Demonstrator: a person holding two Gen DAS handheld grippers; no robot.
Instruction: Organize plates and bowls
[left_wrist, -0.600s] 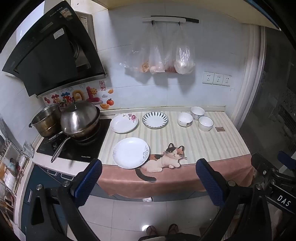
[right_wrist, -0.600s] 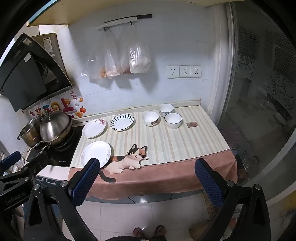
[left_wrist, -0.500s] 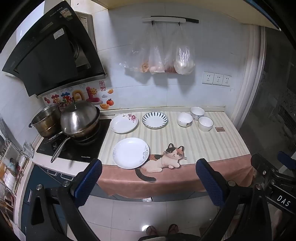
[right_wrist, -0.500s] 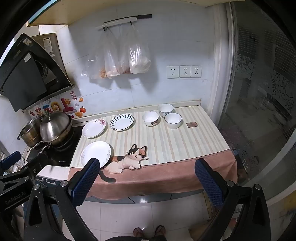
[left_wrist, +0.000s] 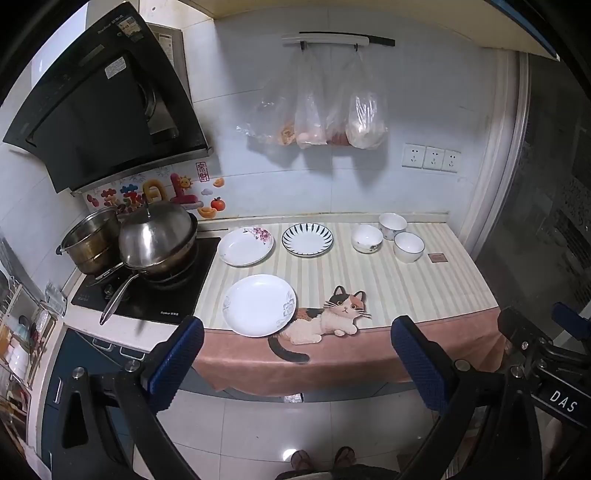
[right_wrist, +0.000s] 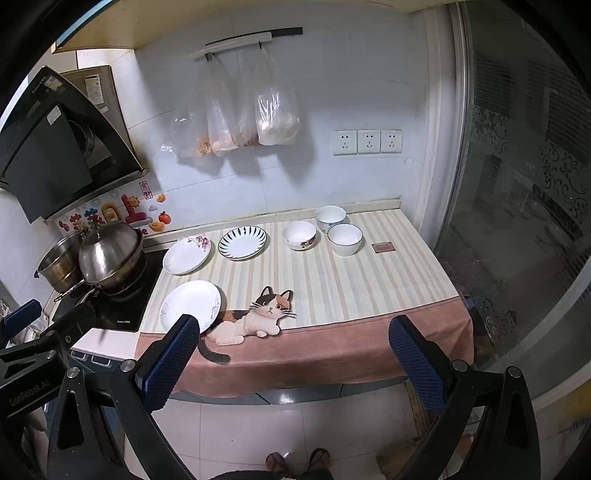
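Three plates lie on the striped counter cloth (left_wrist: 406, 284): a plain white plate (left_wrist: 259, 304) near the front, a flowered plate (left_wrist: 245, 246) and a blue-striped plate (left_wrist: 307, 239) behind it. To their right stand three white bowls (left_wrist: 366, 238) (left_wrist: 392, 221) (left_wrist: 408, 247). In the right wrist view the same white plate (right_wrist: 190, 305), striped plate (right_wrist: 242, 242) and bowls (right_wrist: 299, 235) (right_wrist: 345, 239) show. My left gripper (left_wrist: 295, 363) and right gripper (right_wrist: 291, 363) hang open in front of the counter, well short of the dishes, with nothing between the fingers.
A lidded wok (left_wrist: 157, 240) and a steel pot (left_wrist: 90, 243) sit on the black cooktop (left_wrist: 147, 291) at left, under a range hood (left_wrist: 99, 96). Plastic bags (left_wrist: 314, 110) hang on the wall. A glass door (right_wrist: 517, 184) bounds the right. A person's feet (left_wrist: 321, 458) stand on the tiled floor.
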